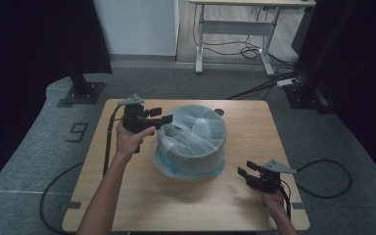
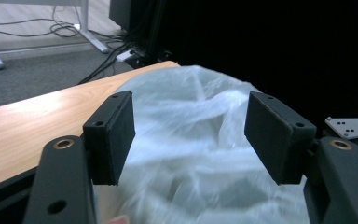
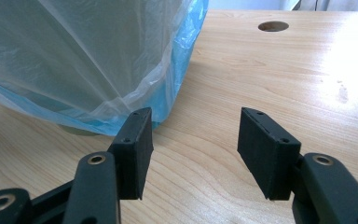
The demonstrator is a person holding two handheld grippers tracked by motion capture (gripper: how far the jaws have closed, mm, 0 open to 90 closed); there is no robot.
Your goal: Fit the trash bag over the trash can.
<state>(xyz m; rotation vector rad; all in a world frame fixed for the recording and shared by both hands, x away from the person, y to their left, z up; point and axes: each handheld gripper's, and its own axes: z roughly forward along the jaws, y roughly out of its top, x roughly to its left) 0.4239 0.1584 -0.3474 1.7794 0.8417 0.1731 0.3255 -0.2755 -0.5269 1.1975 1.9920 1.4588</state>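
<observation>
The left tool [image 2: 189, 135] stands with its jaws apart over a crumpled clear plastic bag [image 2: 191, 154], nothing pinched between them. The tabletop [image 2: 32, 121] lies at nine o'clock, with floor cables [image 2: 116, 53] at eleven.

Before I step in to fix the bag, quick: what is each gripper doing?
Left gripper: open, holding nothing, at the rim of the bag-lined bin.
Right gripper: open, empty, over the table beside the bin.

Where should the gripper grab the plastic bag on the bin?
Probably the loose bag edge that hangs down over the bin near the table. It folds outward there, thin enough for the jaws. The right gripper, open and low beside it, could come in level from that side and pinch the blue hem.
</observation>
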